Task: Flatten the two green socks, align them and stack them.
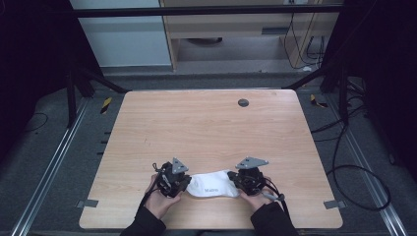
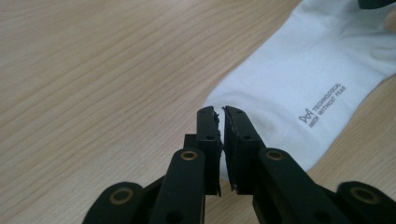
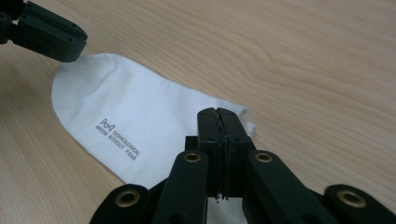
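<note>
Black jaws rise at the bottom of each gripper view, closest to the lens, hard-edged plastic with brass-coloured pivot pins. In the right gripper view the right gripper has its jaws pressed tightly together over the near end of the white sock, with the cloth running in under them, so it looks pinched there. In the left gripper view the left gripper shows only a thin slit between its jaws, set at the sock's rounded end; whether any cloth is actually caught in that slit I cannot tell. From the high view the sock lies flat near the front edge of the wooden table, stretched between the left gripper and the right gripper, each held in one of the person's hands. The risk I see is a one-sided hold: if the left jaws bite air or a single thin layer, lifting or pulling would drag the sock askew or let that end drop. A hard pull could also stretch the knit (it looks soft and smooth, with small grey printed lettering). The tabletop is pale laminate with a fine streaked grain, slick enough for cloth to slide rather than stay put.
</note>
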A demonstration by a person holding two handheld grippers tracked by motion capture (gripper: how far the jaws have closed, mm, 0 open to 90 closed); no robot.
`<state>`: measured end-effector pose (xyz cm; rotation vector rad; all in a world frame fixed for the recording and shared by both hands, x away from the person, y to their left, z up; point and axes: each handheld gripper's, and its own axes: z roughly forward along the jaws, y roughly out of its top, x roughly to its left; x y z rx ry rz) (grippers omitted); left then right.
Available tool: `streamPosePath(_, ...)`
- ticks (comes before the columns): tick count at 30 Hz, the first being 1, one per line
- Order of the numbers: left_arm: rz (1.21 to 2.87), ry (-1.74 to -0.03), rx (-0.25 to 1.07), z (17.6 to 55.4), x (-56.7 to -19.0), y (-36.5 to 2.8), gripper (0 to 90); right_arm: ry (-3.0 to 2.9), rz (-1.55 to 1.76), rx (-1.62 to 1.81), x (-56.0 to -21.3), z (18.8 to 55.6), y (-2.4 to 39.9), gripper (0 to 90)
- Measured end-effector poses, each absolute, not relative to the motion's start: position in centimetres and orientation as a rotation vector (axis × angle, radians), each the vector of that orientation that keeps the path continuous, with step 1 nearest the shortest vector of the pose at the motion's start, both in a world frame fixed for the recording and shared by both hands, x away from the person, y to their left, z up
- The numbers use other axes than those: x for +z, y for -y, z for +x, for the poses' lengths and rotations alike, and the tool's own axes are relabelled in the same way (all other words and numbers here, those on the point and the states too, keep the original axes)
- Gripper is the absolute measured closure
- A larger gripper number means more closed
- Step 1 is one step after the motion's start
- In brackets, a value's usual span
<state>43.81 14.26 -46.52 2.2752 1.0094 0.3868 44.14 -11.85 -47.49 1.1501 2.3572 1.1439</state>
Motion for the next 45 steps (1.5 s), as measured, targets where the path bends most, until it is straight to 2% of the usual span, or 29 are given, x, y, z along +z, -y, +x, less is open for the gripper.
streamPosePath(9, 2.336, -1.003, 0.379, 43.9, -47.8, -14.0, 87.3, -2.393, 1.196, 1.05, -49.6, 45.1, 11.5, 89.9)
streamPosePath(20, 2.34, -1.003, 0.381, 43.9, -48.1, -13.8, 86.8, -2.4, 1.135, 1.14, -47.6, 43.2, 12.9, 90.0)
streamPosePath(34, 2.34, -1.004, 0.378, 44.0, -48.1, -13.9, 86.1, -2.523, 1.134, 1.001, -49.1, 42.7, 13.3, 90.0)
streamPosePath(42, 2.258, -0.994, 0.419, 43.7, -47.1, -14.6, 69.7, -2.411, 1.139, 1.088, -47.8, 42.8, 14.1, 89.3)
streamPosePath(45, 2.194, -0.991, 0.452, 43.6, -46.3, -15.4, 63.2, -2.336, 1.158, 1.118, -47.5, 42.9, 14.9, 84.0)
